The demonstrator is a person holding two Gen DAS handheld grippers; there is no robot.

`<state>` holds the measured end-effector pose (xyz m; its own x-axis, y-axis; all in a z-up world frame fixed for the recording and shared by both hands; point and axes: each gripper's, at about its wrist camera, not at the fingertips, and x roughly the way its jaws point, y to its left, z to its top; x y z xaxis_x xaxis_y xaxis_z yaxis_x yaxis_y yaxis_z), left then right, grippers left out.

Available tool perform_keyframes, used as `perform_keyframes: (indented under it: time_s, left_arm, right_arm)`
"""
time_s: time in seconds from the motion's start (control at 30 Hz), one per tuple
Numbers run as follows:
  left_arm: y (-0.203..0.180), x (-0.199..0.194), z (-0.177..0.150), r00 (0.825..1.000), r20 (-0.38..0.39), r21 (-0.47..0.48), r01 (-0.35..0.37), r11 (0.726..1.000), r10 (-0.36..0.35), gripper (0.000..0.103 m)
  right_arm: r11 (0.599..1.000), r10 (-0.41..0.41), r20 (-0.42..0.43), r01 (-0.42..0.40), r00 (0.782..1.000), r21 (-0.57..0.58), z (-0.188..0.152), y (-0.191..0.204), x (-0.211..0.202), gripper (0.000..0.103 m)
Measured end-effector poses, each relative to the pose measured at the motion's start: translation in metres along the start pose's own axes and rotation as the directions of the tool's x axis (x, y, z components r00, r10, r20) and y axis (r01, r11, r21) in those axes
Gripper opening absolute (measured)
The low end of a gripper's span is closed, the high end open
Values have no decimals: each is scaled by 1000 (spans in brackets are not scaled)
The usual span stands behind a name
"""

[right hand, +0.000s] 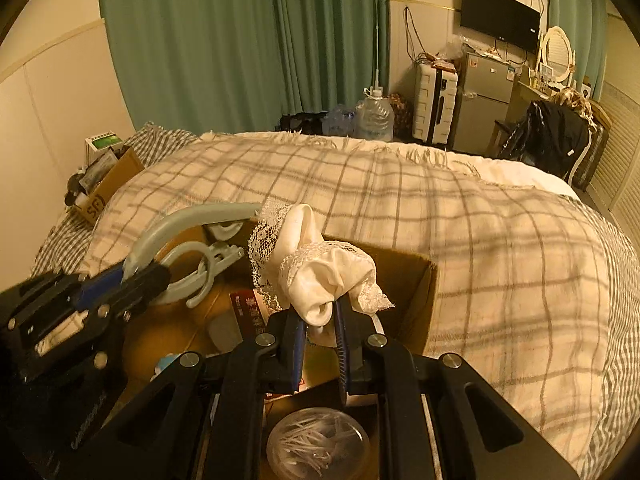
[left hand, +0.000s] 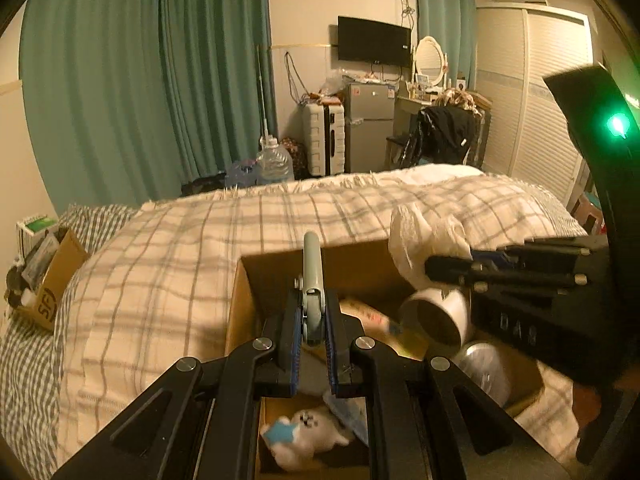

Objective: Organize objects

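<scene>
The left tongs [left hand: 312, 320] were clamped on a grey plastic hanger [left hand: 313, 264], which stood up and away from the jaws; in the right wrist view its long curved arm [right hand: 192, 216] ran out over the left rim of the cardboard box [right hand: 416, 276]. To their right, the right tongs [right hand: 320, 320] pinched a cream lace-trimmed sock [right hand: 320, 268], bunched upward from the jaws, its long axis rising away from them. Both held things hung just above the open box, the hanger at its left side and the sock nearer its far right corner, so each arm was already nearest its own load and the way out of the box was likely up and outward.

Inside lay a white mug [left hand: 440, 316] on its side, a plush toy [left hand: 308, 432] and a round clear tub [right hand: 316, 440].

The box sat on a bed under a plaid blanket [right hand: 480, 248], with a smaller box [left hand: 56, 280] at the far left. Beyond were green curtains [left hand: 140, 80], a water jug [left hand: 274, 160], a suitcase [left hand: 324, 140] and a wall television [left hand: 374, 40].
</scene>
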<state>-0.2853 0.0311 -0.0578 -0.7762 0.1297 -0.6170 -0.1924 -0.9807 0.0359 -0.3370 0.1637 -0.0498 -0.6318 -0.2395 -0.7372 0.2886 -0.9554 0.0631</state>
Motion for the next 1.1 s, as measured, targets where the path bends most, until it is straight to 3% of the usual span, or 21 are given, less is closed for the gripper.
perform_keyframes:
  time_s: [0.23,0.43,0.6,0.67,0.9,1.0,1.1]
  left_arm:
    - [2,17,-24,994,-111,-27,14,1000,-17,9]
    - [6,25,-30,992,-123,-64,32,997,-40,15]
    - [6,13,-23,998,-67,-51,-6,999,3,70]
    - [6,5,-18,999,-33,-54,-12,998,10,76]
    - [7,-25,7,998,37,-68,-45,997,48,103]
    - [6,-45,17,994,84,-72,-63,995,69,103]
    - [7,-67,24,991,108,-69,-73,995,80,103]
  right_arm:
    - [1000,4,-49,-4,999,7,-10,5,16,12]
    - [998,-14,-46,17,999,66,-18,-3,25,44]
    - [994,5,16,-7,1000,106,-14,-11,9,60]
    - [993,-7,44,2,999,118,-13,-14,-1,73]
    - [987,-86,167,61,982,146,-11,-19,-53,94]
    - [986,-114,218,83,969,144,-12,-19,-82,103]
    - [982,-159,261,124,952,143,-15,-17,-116,102]
